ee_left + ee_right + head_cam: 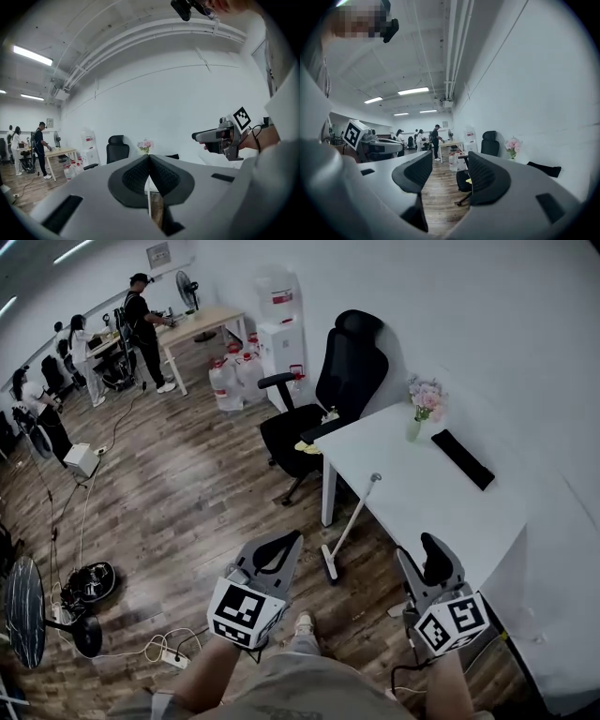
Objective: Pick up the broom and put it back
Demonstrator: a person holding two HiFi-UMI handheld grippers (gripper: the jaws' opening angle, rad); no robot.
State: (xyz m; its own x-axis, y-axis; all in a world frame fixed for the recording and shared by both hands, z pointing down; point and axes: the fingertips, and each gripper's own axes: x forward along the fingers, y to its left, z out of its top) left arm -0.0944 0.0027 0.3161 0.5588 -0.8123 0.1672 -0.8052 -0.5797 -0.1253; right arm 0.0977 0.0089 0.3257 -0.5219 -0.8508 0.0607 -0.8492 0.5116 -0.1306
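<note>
white table [441, 512] bears flower vase [417, 416], flat black object [461, 458].

My left gripper [287, 542] and right gripper [432, 545] are grey, with black ribbed pads [136, 176], black-and-white marker cubes [246, 611] and one black cable [405, 673].

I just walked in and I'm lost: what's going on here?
A person holds a gripper in each hand and faces a white table. The broom leans against the table's edge with its head on the wooden floor. The left gripper is shut on nothing. The right gripper is open and empty. Neither touches the broom yet.
</note>
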